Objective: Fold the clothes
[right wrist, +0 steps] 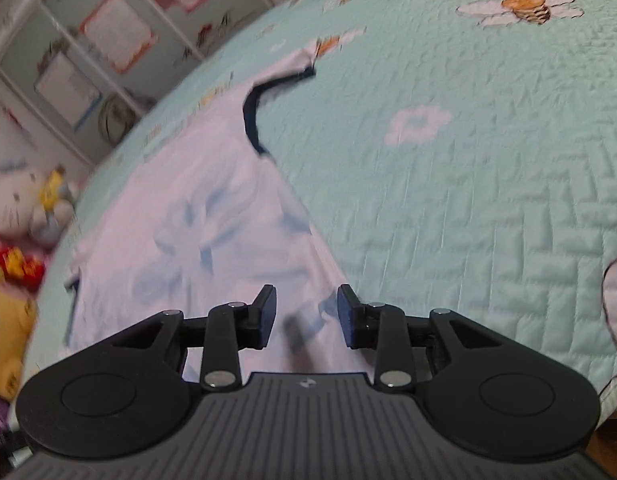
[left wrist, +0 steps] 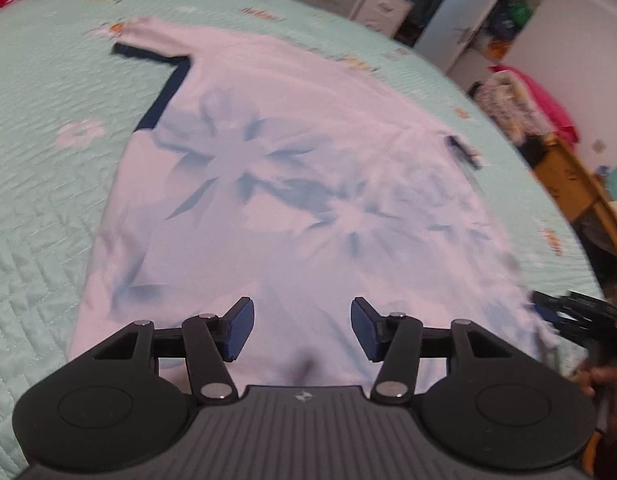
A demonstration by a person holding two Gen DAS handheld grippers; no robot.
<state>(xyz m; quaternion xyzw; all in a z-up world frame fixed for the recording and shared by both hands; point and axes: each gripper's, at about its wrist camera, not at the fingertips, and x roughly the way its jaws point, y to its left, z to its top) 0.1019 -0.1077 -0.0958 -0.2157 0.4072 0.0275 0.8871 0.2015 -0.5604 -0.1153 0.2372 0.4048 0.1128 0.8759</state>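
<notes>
Left wrist view blurred, shirt [left wrist: 292,184] hem hidden beneath left gripper [left wrist: 302,330], both grippers' jaws apart, empty.

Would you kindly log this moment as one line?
shirt flat on bedspread | left gripper open | right gripper open

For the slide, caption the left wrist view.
Open left gripper hovers over a white floral T-shirt spread on a mint quilted bedspread.

Soft matt cloth shirt [left wrist: 292,184] on a stitched, quilted bedspread [right wrist: 488,208]; matt black plastic gripper [left wrist: 302,330] with shiny metal pins.
</notes>
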